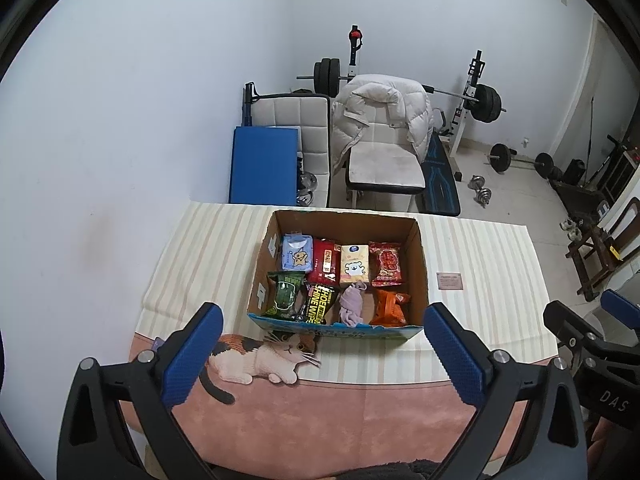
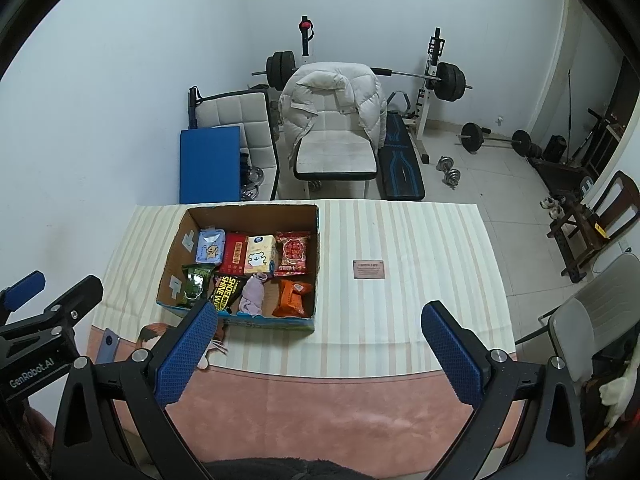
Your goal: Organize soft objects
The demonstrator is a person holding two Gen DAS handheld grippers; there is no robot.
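Note:
An open cardboard box (image 1: 420, 264) (image 2: 176, 248) stands on the striped tablecloth. It holds several soft packs in two rows: a blue tissue pack (image 1: 297, 254), a red pack (image 1: 324, 266), a yellow bear pack (image 1: 354, 264), a red snack bag (image 1: 385, 263), a green pack (image 1: 285, 294), a black shoe-wipes pack (image 1: 320, 304), a lilac cloth (image 1: 352, 304) (image 2: 253, 295) and an orange pack (image 1: 390, 308). My left gripper (image 1: 322, 354) is open and empty, held above the table's near edge in front of the box. My right gripper (image 2: 320, 354) is open and empty, to the right of the box.
A small brown card (image 2: 369, 269) lies on the cloth right of the box. A phone (image 2: 108, 346) lies at the near left. Behind the table stand a chair with a white jacket (image 1: 380, 120), a blue mat (image 1: 264, 164) and weights.

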